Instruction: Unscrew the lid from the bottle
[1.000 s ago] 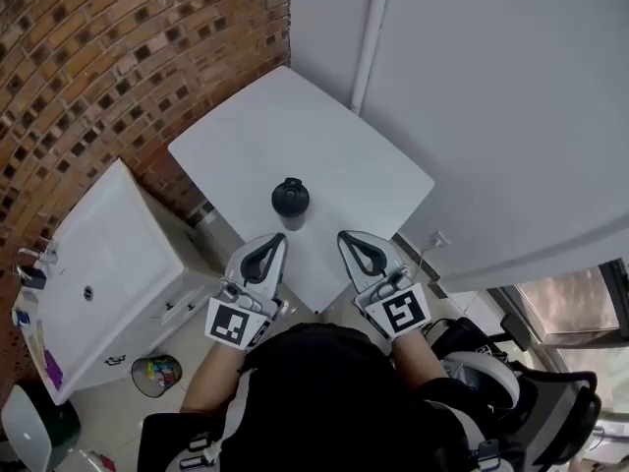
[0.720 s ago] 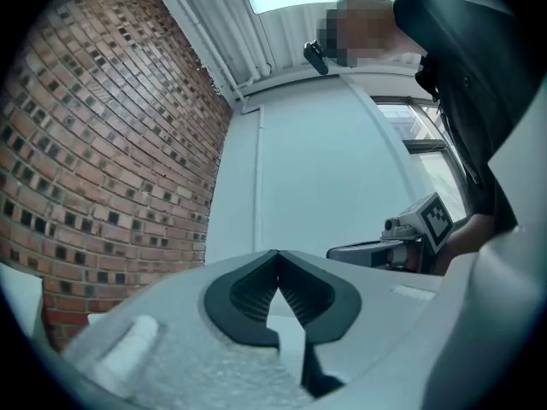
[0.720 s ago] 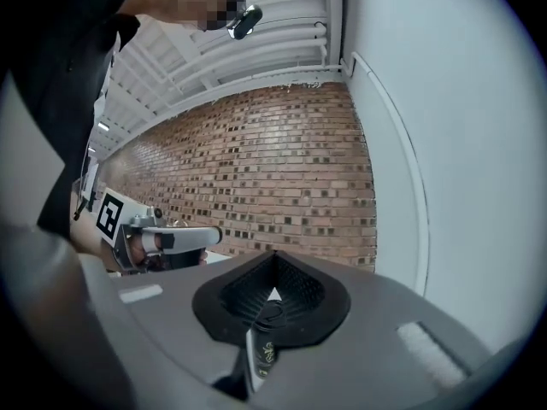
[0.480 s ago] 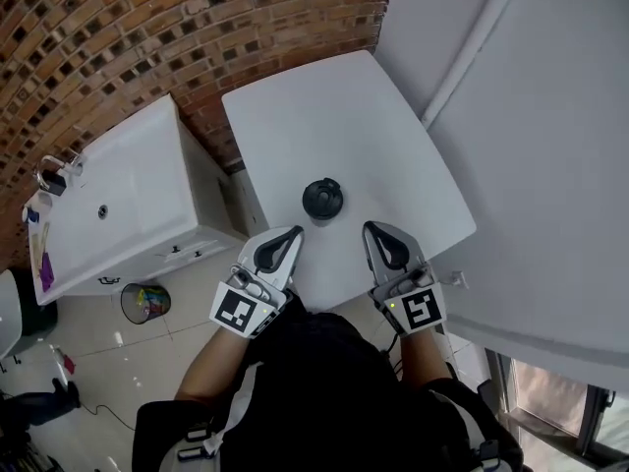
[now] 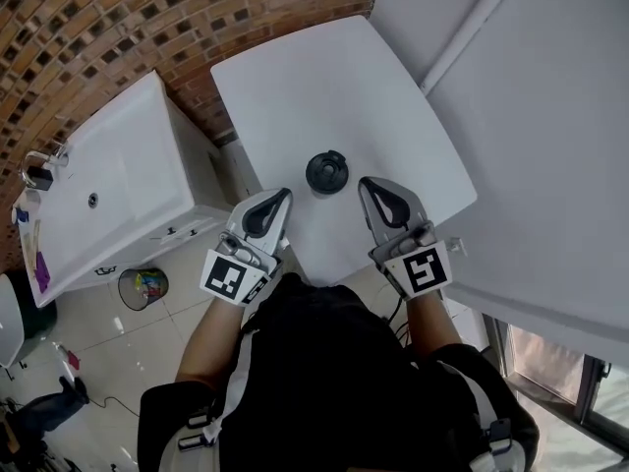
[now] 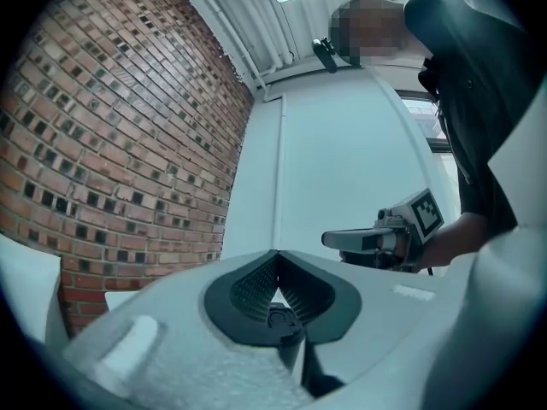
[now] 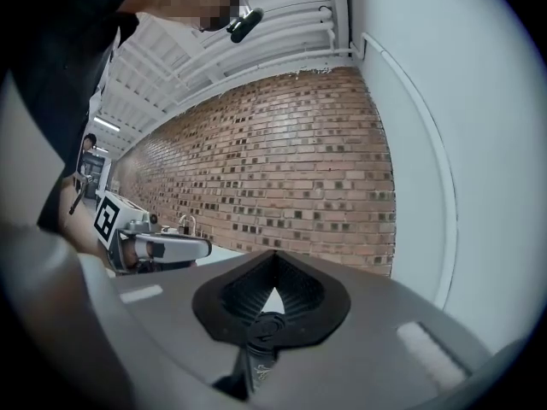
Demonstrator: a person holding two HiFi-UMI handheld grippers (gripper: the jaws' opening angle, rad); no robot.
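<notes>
Nothing is done yet: the bottle [image 5: 325, 180] stands on the white surface [image 5: 295, 87], its lid [image 5: 328, 168] still on. The left tool [image 5: 283, 195] and right tool [image 5: 365, 183], both pressed together and empty, are near it

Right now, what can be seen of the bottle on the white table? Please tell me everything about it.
Seen almost straight from above, the bottle shows mostly its lid: round, black, plastic-looking, with a small tab at the rim, and in place. It stands upright on the white table, near the person's edge, just ahead of the left gripper and right gripper, touching neither. Its body is mostly hidden below the lid.
</notes>
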